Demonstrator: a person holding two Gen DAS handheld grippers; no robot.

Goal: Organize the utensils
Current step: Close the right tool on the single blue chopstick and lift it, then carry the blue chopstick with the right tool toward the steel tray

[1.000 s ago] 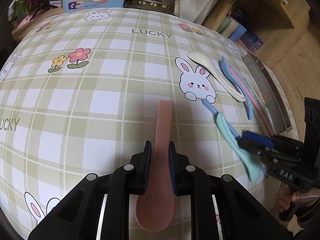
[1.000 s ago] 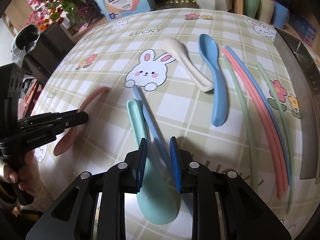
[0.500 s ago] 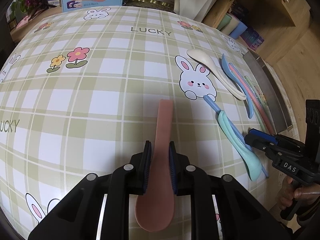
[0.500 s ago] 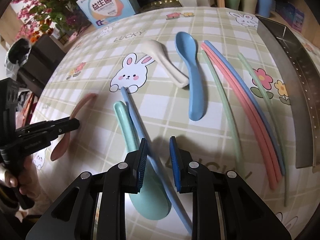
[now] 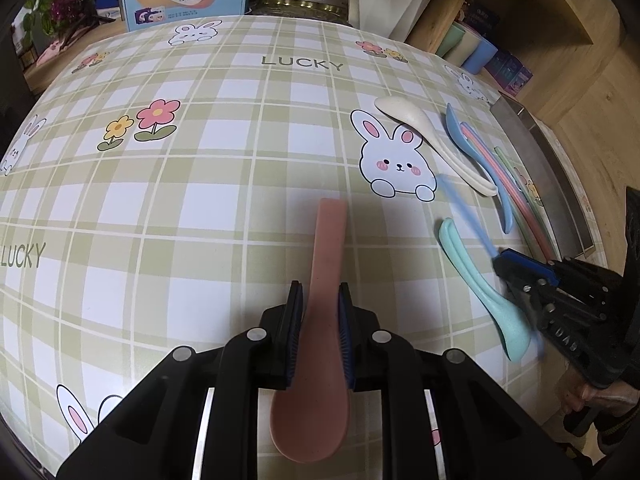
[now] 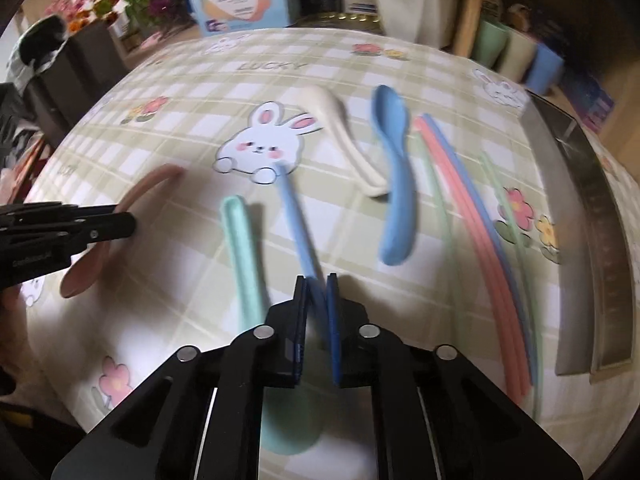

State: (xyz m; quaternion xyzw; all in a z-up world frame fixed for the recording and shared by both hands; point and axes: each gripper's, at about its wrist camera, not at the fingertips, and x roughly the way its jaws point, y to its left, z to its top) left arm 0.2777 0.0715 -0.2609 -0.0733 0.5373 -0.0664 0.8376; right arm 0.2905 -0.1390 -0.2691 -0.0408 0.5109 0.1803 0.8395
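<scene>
**Both grippers holding utensils on the plaid tablecloth**

Green-plaid tablecloth w/ bunnies, flowers and "LUCKY" print fills both wrist views; boxes, plants and cups crowd the far edge.

L wrist view, near to far: left gripper at 6 o'clock, jaws narrow, pinched on the neck of the pink spoon. Bowl sits back between the fingers, handle runs toward 12, over the cloth. At 4 o'clock the right gripper holds a blue chopstick, blurred. Mint spoon lies just beside it on the cloth. Further out, approx 2 o'clock: cream spoon, then blue spoon, then pink, blue and green chopsticks side by side, then a metal tray at the table edge.

R wrist view (motion-blurred): jaws nearly closed on the chopstick shaft at 6 o'clock, its tip toward 11 near the bunny print; it looks lifted off the cloth, but blur makes that unsure. Mint spoon at 7 o'clock, apart from the jaws.
</scene>
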